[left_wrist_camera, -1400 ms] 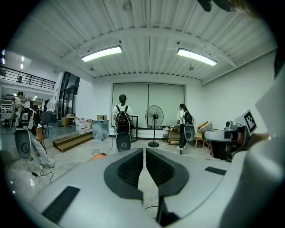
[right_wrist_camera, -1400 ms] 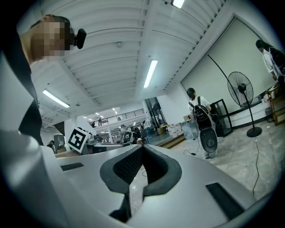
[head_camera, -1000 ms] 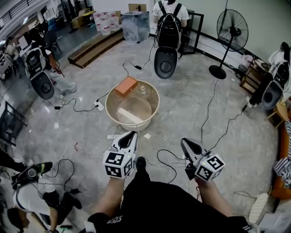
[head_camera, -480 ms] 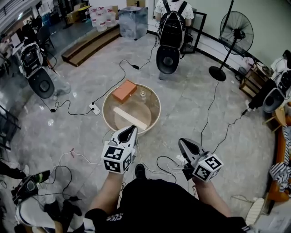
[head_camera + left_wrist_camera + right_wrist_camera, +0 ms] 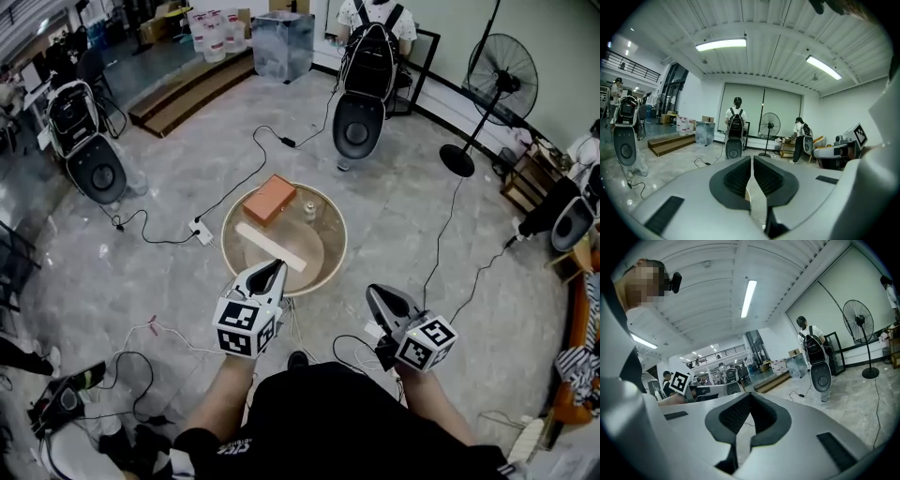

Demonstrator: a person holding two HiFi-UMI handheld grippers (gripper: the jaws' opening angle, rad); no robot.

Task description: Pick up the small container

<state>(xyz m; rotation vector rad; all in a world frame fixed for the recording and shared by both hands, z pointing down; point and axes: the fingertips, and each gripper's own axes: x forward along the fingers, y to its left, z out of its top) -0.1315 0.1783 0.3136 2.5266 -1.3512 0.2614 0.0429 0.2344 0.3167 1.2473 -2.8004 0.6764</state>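
Observation:
The small container, a little pale bottle, stands upright at the far side of a round tan tub on the floor. An orange brick and a white bar lie in the same tub. My left gripper is shut and empty, its tip over the tub's near rim, short of the bottle. My right gripper is also shut and empty, just right of the tub's near edge. In the gripper views both the left gripper and the right gripper point out across the room, and the tub is hidden.
Cables and a power strip lie on the grey floor around the tub. A person with a backpack rig stands beyond it. A standing fan is at the far right, another rig at the left.
The tub has come nearer to both grippers as the person stepped forward. The left gripper's tip now overlaps the near rim. Both grippers stay shut.

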